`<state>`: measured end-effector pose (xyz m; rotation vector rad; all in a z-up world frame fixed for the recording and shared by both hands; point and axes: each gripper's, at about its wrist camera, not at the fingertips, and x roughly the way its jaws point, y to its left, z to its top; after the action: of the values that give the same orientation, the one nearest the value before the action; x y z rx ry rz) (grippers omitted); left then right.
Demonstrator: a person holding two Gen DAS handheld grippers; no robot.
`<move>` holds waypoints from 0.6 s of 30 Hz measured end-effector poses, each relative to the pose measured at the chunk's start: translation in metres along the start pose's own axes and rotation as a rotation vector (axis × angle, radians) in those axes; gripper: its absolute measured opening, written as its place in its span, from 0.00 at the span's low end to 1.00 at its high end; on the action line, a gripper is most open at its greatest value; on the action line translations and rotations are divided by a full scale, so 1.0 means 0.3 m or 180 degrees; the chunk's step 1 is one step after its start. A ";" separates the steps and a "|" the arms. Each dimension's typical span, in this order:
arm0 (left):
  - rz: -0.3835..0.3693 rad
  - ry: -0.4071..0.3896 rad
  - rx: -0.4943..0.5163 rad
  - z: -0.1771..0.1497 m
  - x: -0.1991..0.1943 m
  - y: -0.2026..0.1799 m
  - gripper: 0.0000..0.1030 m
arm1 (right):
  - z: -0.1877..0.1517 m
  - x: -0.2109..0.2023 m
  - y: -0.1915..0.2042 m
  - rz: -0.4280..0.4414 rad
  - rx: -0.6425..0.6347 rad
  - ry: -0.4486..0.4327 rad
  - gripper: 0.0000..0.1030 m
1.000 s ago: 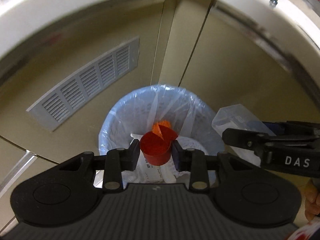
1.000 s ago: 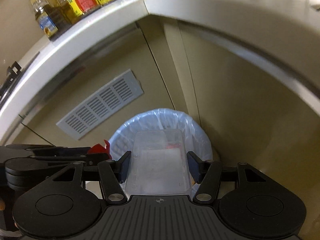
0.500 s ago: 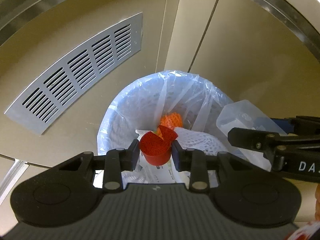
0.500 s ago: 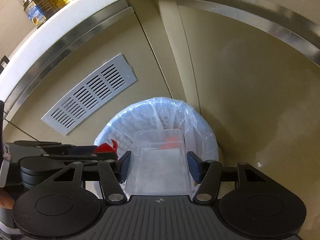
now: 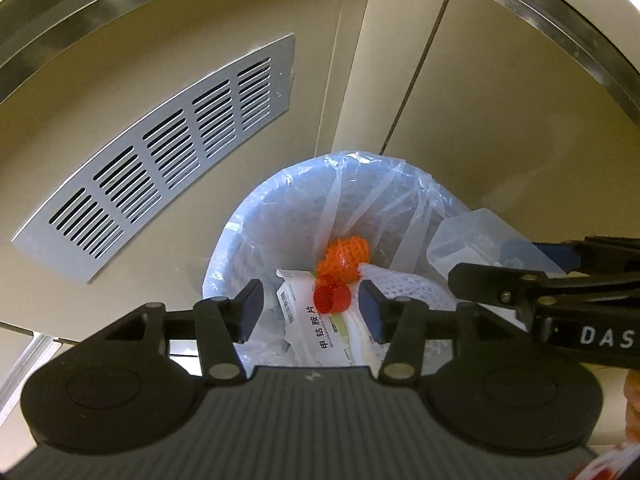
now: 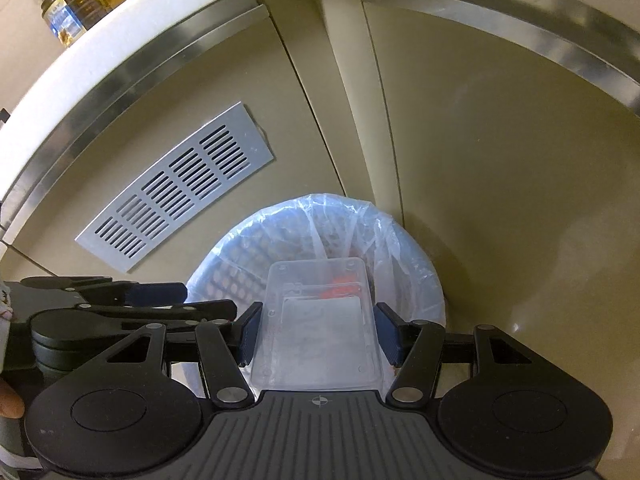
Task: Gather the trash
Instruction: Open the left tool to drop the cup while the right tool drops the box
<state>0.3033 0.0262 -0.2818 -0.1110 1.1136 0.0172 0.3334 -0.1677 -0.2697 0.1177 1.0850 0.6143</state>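
I hold both grippers above the lined trash bin (image 5: 256, 240). My left gripper (image 5: 311, 312) is spread wide and grips nothing; the red cup (image 5: 332, 299) lies in the bin on a printed packet (image 5: 320, 336), beside orange netting (image 5: 345, 254). My right gripper (image 6: 319, 330) clamps the clear plastic tray (image 6: 320, 320) by its 2 long sides, over the bin's mouth. The tray looks light, thin, flexible and slick, so I judge a side grip near the rim best. A louvered vent (image 6: 176, 190) sits behind the bin; nothing blocks the drop.
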 end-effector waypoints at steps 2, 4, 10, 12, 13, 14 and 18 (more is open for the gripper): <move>-0.0005 -0.0003 0.0005 0.000 -0.002 0.004 0.47 | -0.003 0.011 0.005 -0.0007 -0.0005 0.0013 0.57; 0.0004 -0.0005 0.0017 0.000 0.000 0.006 0.47 | -0.004 0.022 0.007 -0.0007 -0.0010 0.0022 0.57; 0.0017 0.0003 0.0009 -0.005 0.006 0.027 0.47 | -0.006 0.075 0.011 -0.0001 -0.0026 0.0050 0.57; 0.0025 0.0014 0.0001 -0.007 0.010 0.032 0.47 | -0.005 0.092 0.011 0.0006 -0.0024 0.0056 0.57; 0.0029 0.0017 -0.0002 -0.008 0.013 0.035 0.47 | -0.004 0.101 0.010 0.0014 -0.0018 0.0058 0.57; 0.0038 0.0020 -0.0011 -0.008 0.015 0.036 0.47 | -0.003 0.109 0.007 0.0014 -0.0006 0.0064 0.57; 0.0038 0.0042 -0.0055 -0.011 0.012 0.044 0.47 | 0.005 0.136 -0.003 0.0037 0.0051 0.0054 0.57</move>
<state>0.3010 0.0389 -0.2875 -0.1201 1.1275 0.0368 0.3480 -0.1468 -0.3015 0.1331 1.1064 0.6179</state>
